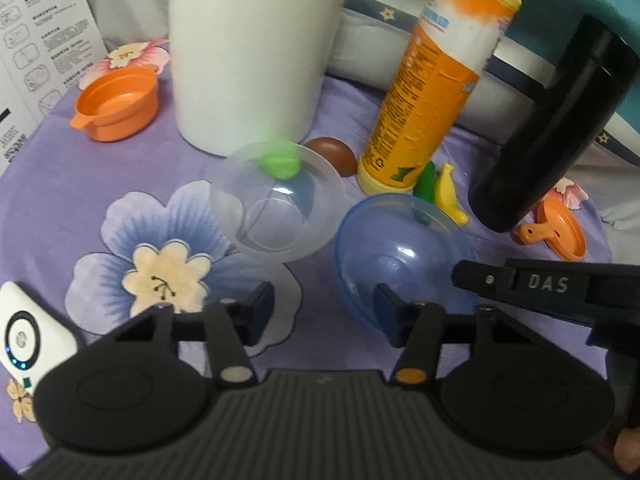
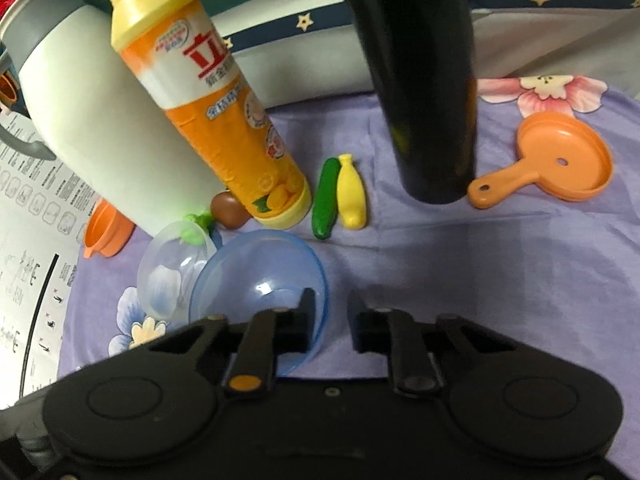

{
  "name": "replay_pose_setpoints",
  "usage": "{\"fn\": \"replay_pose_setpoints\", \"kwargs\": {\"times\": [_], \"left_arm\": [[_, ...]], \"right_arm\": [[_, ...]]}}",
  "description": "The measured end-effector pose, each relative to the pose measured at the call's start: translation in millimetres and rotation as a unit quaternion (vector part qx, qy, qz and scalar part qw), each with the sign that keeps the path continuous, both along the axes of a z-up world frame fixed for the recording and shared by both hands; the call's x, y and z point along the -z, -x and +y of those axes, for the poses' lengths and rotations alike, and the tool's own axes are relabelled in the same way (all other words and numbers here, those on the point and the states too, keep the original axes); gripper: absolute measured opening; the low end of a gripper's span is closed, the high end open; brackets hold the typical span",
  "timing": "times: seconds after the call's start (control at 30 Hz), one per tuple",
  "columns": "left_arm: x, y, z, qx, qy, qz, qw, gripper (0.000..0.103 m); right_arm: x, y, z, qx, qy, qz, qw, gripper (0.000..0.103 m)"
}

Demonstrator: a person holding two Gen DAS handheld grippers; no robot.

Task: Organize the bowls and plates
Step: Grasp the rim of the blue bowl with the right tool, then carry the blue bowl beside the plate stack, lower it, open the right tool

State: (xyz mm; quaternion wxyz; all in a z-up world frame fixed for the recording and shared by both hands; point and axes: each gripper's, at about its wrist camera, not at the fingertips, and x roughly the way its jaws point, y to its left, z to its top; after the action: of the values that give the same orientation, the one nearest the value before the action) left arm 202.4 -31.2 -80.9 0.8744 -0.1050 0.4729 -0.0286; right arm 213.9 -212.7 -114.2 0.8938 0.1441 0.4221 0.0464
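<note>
R gripper point(image 2: 330, 320) clamped on blue bowl point(image 2: 260, 280) rim. L gripper point(image 1: 324, 316) half open, empty; clear bowl point(image 1: 280, 200) at 12 o'clock, nearest L.

A home bedroom: a purple floral bedsheet point(image 1: 120, 208) and star-trimmed pillow point(image 2: 280, 76) under household bottles.

Clear bowl point(image 1: 276, 200) and blue bowl point(image 1: 404, 256) tilt side by side.

Both wrist views close, angled down, sharing blue bowl point(image 1: 404, 248).
</note>
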Motion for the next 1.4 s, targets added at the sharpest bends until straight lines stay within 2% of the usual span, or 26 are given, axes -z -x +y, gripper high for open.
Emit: {"fn": "replay_pose_setpoints", "kwargs": {"times": [0.03, 0.3, 0.53, 0.73, 1.13, 1.4], "left_arm": [[1.0, -0.6, -1.7, 0.005, 0.001, 0.000, 1.0000, 0.041], [3.7, -2.9, -6.0, 0.030, 0.004, 0.005, 0.9995, 0.018], [-2.3, 6.7, -1.9, 0.050, -0.014, 0.004, 0.9986, 0.015], [-21.9, 33.6, 5.2, 0.087, -0.033, -0.004, 0.9956, 0.016], [-60.6, 117.0, 25.4, 0.159, -0.041, -0.024, 0.9862, 0.016], [-61.8, 173.0, 25.0, 0.210, -0.051, -0.017, 0.9763, 0.017]], "right_arm": [[1.4, -0.8, 1.5, -0.002, -0.001, -0.001, 1.000, 0.009], [5.7, 1.6, 9.7, -0.003, 0.002, -0.004, 1.000, 0.007], [-0.3, 14.6, 21.0, -0.007, 0.014, -0.008, 1.000, 0.008], [-18.5, 42.8, 30.6, -0.009, 0.018, -0.014, 1.000, 0.008], [-51.2, 140.4, 51.4, -0.008, 0.015, -0.023, 1.000, 0.008], [-46.7, 206.8, 48.0, -0.013, 0.014, -0.006, 1.000, 0.008]]}}
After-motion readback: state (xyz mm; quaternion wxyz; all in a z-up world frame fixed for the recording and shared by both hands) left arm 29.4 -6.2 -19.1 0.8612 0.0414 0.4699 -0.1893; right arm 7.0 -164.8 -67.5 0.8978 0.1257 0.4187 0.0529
